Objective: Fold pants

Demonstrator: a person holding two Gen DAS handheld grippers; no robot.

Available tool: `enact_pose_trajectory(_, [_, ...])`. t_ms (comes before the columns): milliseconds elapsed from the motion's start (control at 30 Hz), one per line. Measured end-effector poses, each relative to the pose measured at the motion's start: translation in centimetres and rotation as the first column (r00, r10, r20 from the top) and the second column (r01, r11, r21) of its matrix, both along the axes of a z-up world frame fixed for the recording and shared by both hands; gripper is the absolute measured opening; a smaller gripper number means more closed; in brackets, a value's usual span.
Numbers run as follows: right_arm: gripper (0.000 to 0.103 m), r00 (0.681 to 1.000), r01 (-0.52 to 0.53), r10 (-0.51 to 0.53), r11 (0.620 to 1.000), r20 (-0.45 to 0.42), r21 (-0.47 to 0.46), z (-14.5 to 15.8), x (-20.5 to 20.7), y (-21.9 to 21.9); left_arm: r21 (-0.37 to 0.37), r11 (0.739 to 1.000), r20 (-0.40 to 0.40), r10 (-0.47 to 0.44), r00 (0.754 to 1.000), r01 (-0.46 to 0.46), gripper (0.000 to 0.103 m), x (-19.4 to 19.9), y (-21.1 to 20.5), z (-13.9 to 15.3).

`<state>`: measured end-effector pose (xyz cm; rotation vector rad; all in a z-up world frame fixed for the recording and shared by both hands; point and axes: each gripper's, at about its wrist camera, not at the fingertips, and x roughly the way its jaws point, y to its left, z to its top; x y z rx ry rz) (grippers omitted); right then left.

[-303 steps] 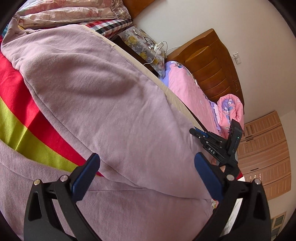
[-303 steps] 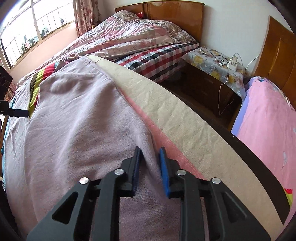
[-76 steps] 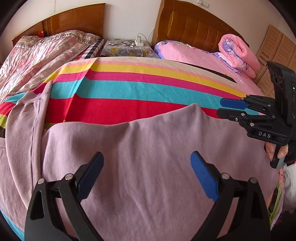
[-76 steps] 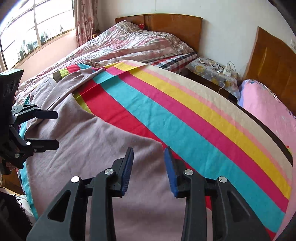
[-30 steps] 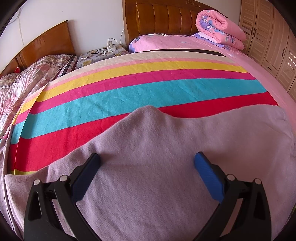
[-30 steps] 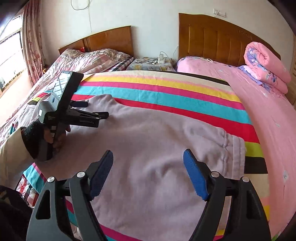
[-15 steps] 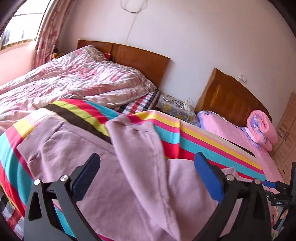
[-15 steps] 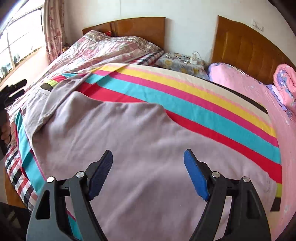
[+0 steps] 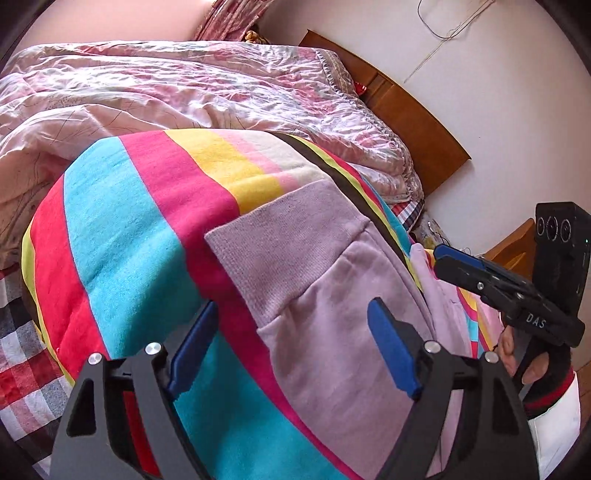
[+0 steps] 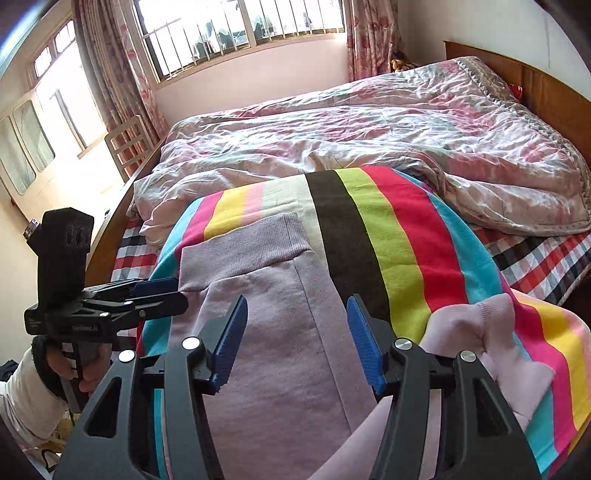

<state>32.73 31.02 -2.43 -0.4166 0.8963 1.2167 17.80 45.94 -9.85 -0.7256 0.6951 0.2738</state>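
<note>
Pants (image 9: pixel 332 295) in pale lilac are laid on a striped blanket (image 9: pixel 140 229) spread over the bed, the ribbed waistband (image 10: pixel 240 247) toward the blanket's far edge. The left tool (image 9: pixel 291 350) is held open above the waistband corner, gripping nothing; the right tool (image 10: pixel 295 343) is likewise held open over the lilac fabric. In the left wrist view the right tool (image 9: pixel 443 258) appears nearly closed, which cannot be told for certain. A crumpled pink floral quilt (image 10: pixel 369 122), a checked sheet (image 10: pixel 535 258), wooden headboard (image 9: pixel 406 110), barred window (image 10: pixel 236 29) and curtains (image 10: pixel 107 74) are seen beyond. "DAS" (image 9: pixel 535 320) is printed on the right tool.
</note>
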Motion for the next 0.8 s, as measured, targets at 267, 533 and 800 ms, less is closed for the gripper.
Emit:
enact_pose_trajectory(267, [0.036,0.999,-0.032,0.03,0.999,-0.042,-0.041,-3.5,1.4,3.2,0.067,0.997,-0.03,0.035,0.999,-0.033,0.049,1.1,0.3,-0.4])
enact_pose_trajectory(533, [0.007,0.998,0.002,-0.003,1.0,0.068,0.016,-0.8,0.1,3.3,0.125,0.991,0.033,0.041,0.999,-0.045,0.009,0.2,0.2,2.0])
enact_pose_trajectory(800, [0.029,0.994,0.099,-0.097,0.995,-0.055,0.021,-0.2,1.5,-0.8,0.172,0.974,-0.061,0.16,0.985,-0.148,0.081,-0.6,0.6,1.4])
